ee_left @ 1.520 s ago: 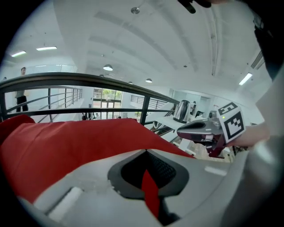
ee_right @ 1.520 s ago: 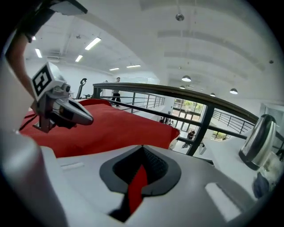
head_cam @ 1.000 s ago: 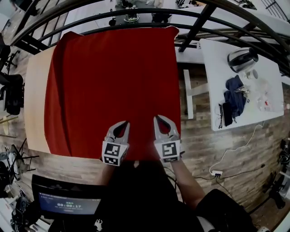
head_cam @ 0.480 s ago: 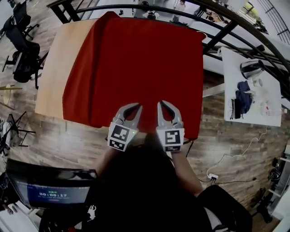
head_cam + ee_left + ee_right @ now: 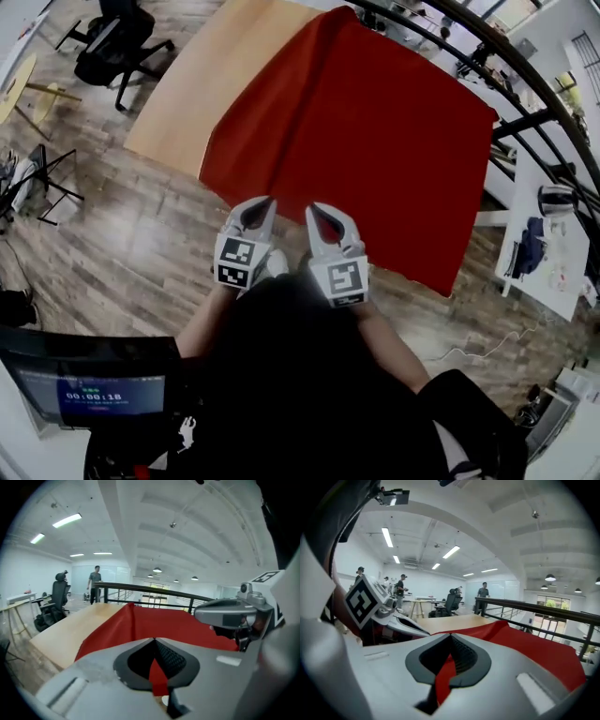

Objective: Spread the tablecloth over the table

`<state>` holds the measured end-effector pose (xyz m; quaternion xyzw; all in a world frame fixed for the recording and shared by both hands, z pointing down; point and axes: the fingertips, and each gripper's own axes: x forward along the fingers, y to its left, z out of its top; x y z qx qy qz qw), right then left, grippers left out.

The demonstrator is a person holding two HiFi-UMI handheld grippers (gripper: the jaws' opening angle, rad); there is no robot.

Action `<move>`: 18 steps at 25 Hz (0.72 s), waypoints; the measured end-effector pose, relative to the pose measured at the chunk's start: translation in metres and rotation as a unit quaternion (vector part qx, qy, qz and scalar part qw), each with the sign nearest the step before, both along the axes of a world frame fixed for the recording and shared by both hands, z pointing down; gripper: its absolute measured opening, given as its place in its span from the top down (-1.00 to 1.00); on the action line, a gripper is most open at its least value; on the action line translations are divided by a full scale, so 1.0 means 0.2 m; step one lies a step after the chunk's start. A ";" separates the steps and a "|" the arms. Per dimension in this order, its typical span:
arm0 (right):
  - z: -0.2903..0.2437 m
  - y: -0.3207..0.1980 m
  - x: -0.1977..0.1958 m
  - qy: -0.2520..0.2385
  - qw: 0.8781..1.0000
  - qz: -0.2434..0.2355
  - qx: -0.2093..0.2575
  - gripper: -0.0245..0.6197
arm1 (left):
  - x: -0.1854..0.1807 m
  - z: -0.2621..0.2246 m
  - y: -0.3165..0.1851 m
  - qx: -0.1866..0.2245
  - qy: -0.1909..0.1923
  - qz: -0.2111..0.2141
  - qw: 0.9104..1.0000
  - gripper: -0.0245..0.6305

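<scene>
Tablecloth (image 5: 356,141): red, lying flat over most of the desk (image 5: 202,84). A strip of pale wood stays bare along its left side in the head view, and its near right corner hangs off over the wood floor (image 5: 141,253).
Left tongs (image 5: 255,208): closed on the near hem. Its own view shows a narrow fold of red cloth pinched between the pads.
Right tongs (image 5: 321,212): also clamped on that hem, with a strip of red running down through the closed jaws.
Spacing: the two sit side by side, nearly touching, off the desk's near edge and in front of the person's chest.
Reason for the grip: with a firm pinch at the hem, the whole sheet probably follows the hands as one piece and does not slip free.
Reason for the low hold: from both tongs the cloth runs up and away onto the desk, so it likely slides across the wood without lifting and folding.
Stage: the cloth is laid out but off-centre, so spreading looks incomplete.
Next need: a drag toward the bare wood seems called for, until the strip is covered.
Risk: with both pinches so close together, the outer hem may lag or bunch. A raised crease already shows at the far corner near the railing (image 5: 140,588).
</scene>
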<state>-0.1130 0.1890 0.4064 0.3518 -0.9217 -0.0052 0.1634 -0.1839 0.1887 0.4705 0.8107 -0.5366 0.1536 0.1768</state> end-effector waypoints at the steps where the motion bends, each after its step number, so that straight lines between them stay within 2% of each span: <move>1: 0.03 0.01 -0.10 0.004 1.000 -0.022 -0.008 0.90 | -0.12 0.03 0.00 -0.005 0.001 -0.022 1.000 0.87; 3: 0.11 0.03 -0.24 0.009 0.998 -0.056 -0.032 0.90 | -0.33 0.12 0.00 -0.023 0.005 -0.064 0.998 0.65; 6: 0.26 0.01 -0.37 0.029 0.994 -0.086 -0.056 0.90 | -0.59 0.28 -0.02 -0.056 0.006 -0.122 0.991 0.63; 10: 0.46 -0.13 -0.53 0.051 0.991 -0.086 -0.084 0.90 | -0.92 0.50 -0.16 -0.102 -0.015 -0.166 0.981 0.39; 13: 0.64 -0.26 -0.57 0.067 0.990 -0.058 -0.111 0.90 | -1.08 0.64 -0.24 -0.134 -0.040 -0.171 0.975 0.32; 18: 0.79 -0.52 -0.56 0.069 0.986 0.037 -0.148 0.90 | -1.24 0.78 -0.30 -0.182 -0.058 -0.130 0.973 0.24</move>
